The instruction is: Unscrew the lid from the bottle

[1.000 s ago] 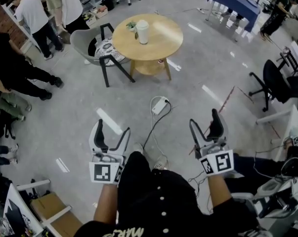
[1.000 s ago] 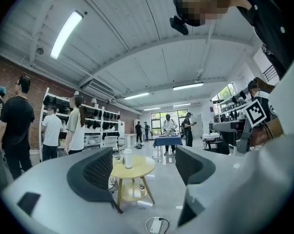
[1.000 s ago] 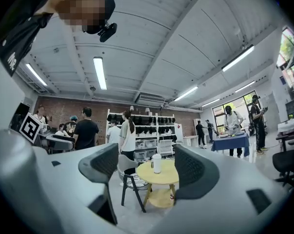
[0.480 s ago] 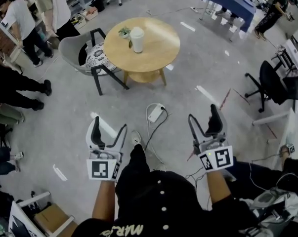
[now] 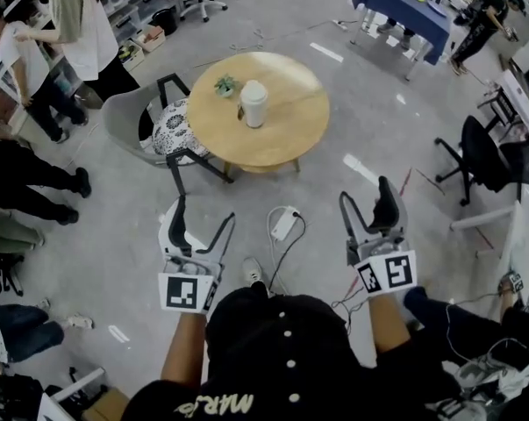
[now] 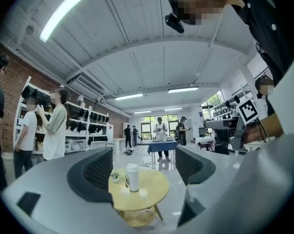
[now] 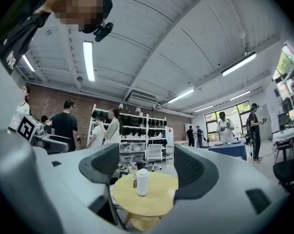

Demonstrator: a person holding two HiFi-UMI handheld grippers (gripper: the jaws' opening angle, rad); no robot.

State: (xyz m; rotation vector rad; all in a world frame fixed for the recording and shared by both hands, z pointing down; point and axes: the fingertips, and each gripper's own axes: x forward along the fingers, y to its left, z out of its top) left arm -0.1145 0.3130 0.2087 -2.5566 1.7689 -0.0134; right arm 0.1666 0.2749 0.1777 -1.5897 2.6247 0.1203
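A white bottle (image 5: 253, 103) with its lid on stands upright near the middle of a round wooden table (image 5: 286, 130), some way ahead of me. My left gripper (image 5: 203, 211) and right gripper (image 5: 367, 196) are held side by side over the floor, well short of the table, both open with nothing between their fingers. In the left gripper view the bottle (image 6: 132, 177) shows far off between the jaws of that gripper (image 6: 144, 168). The right gripper view likewise frames the bottle (image 7: 142, 182) between the spread jaws of the right gripper (image 7: 149, 168).
A small potted plant (image 5: 225, 84) sits beside the bottle. A grey chair (image 5: 128, 121) with a patterned cushion stands left of the table. A power strip (image 5: 284, 223) and cables lie on the floor ahead. People stand at the left; a black office chair (image 5: 483, 156) is at the right.
The table and bottle have come lower in the head view, closer to both grippers. The grippers keep the same open pose. The people at the left have shifted.
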